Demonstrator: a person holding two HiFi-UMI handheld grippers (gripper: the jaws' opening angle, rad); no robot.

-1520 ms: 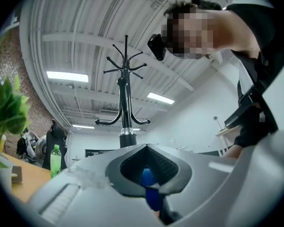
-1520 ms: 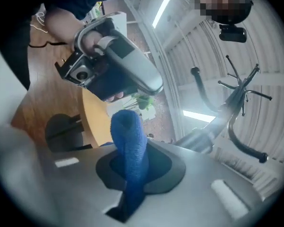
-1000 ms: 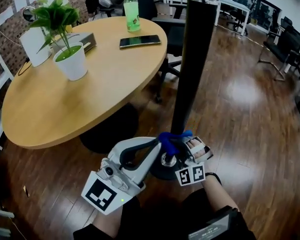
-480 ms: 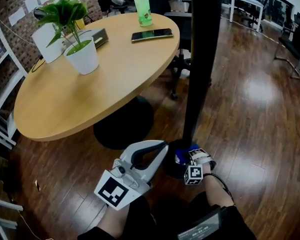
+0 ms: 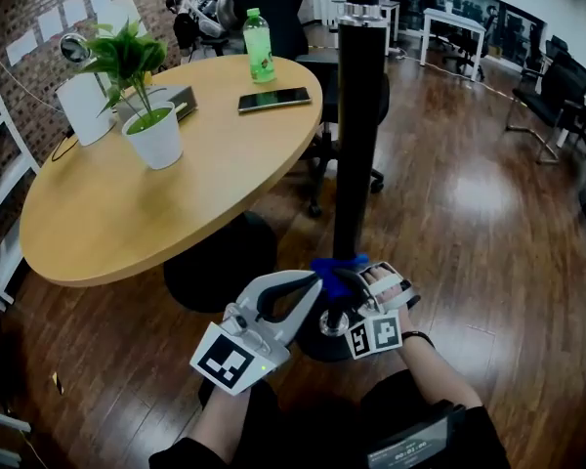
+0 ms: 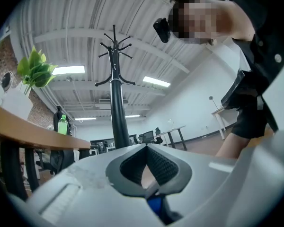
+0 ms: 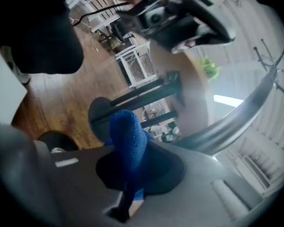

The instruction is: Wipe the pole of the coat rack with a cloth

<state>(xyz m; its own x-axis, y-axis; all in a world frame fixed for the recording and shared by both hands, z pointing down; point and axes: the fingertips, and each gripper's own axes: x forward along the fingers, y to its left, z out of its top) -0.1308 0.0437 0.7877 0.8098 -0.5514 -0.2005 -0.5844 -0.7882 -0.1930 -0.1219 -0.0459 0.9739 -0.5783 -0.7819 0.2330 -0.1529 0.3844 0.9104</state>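
Gripping a bright blue terry cloth (image 5: 334, 265) low on the tall black metal pole of the coat rack (image 5: 359, 145), the right tool (image 5: 359, 283) has its jaws pressed together on a thick fold of the fabric, which bulges up out of them in the right gripper view (image 7: 128, 145). The left tool (image 5: 317, 283) sits just beside it on the other side of the pole. Its jaws are also drawn narrow, meeting in a tight V (image 6: 146, 161) with a small scrap of the blue cloth (image 6: 155, 205) pinched at their root. In the head view the cloth spans from one tool to the other against the near side of the pole, a little above the rack's round dark base (image 5: 308, 345) on the brown wooden floor (image 5: 488, 223).

The left gripper view looks up the pole (image 6: 117, 117) to its branching hooks (image 6: 114, 56) under the ceiling.

Left of the rack stands a round light-wood bench (image 5: 98, 233). It carries a green plant in a white pot (image 5: 154, 137), a green plastic bottle (image 5: 259, 35) and a dark flat phone (image 5: 272, 99).
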